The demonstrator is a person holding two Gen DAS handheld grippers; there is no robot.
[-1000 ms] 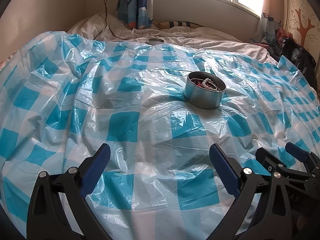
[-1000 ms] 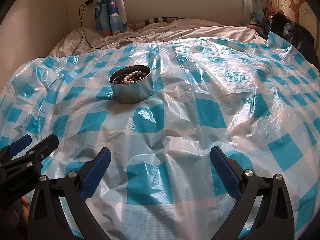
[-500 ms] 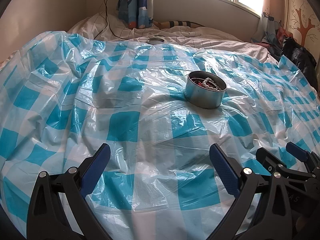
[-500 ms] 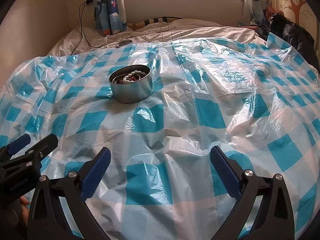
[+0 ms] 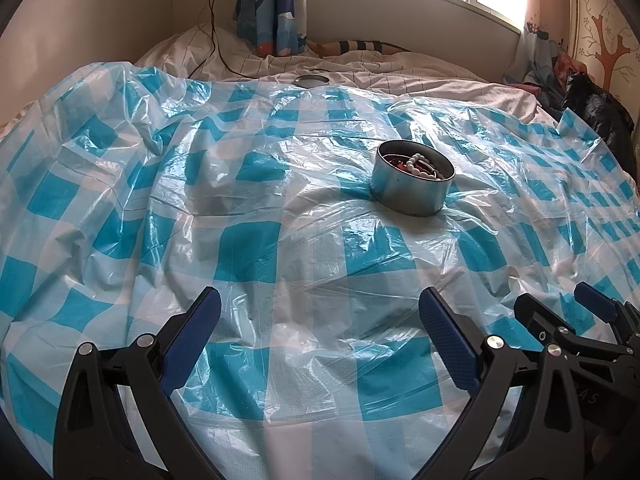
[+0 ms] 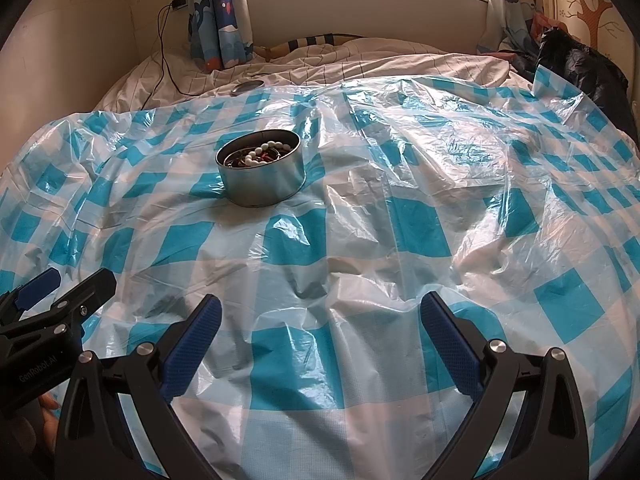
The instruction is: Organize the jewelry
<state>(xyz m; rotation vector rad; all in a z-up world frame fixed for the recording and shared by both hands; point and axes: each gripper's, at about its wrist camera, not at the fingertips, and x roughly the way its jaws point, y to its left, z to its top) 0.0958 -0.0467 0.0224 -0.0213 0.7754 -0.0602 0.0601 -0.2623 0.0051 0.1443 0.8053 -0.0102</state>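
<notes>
On the bed, over a blue and white checked plastic sheet (image 5: 248, 248), stands a round metal tin (image 5: 412, 190), about in the middle and well apart from both tools. Inside it lie a string of white beads (image 6: 264, 152) and some darker red and black pieces, all mixed together; I cannot tell exactly what the dark pieces are.

The left tool (image 5: 320, 328) has its two blue fingers wide apart and holds nothing. The right tool (image 6: 320, 328) is the same, fingers apart and empty. Both hover over the near part of the sheet, side by side.

I judge the tin to be light and stiff, with a smooth wall that may slip between the pads. A better hold is probably over the rim, one finger inside and one outside. The beads are small, loose and probably tangled with the other pieces, so pulling one string may drag the rest. The bed under the sheet is soft, so the tin can tip if it is pushed sideways, and the plastic is slippery and wrinkled.

Far behind, at the far edge of the sheet, lies a flat round lid (image 5: 311, 79) on the white bedding. A black cable (image 6: 168, 60) runs down from the wall at the far left. Nothing stands between the tools and the tin.
</notes>
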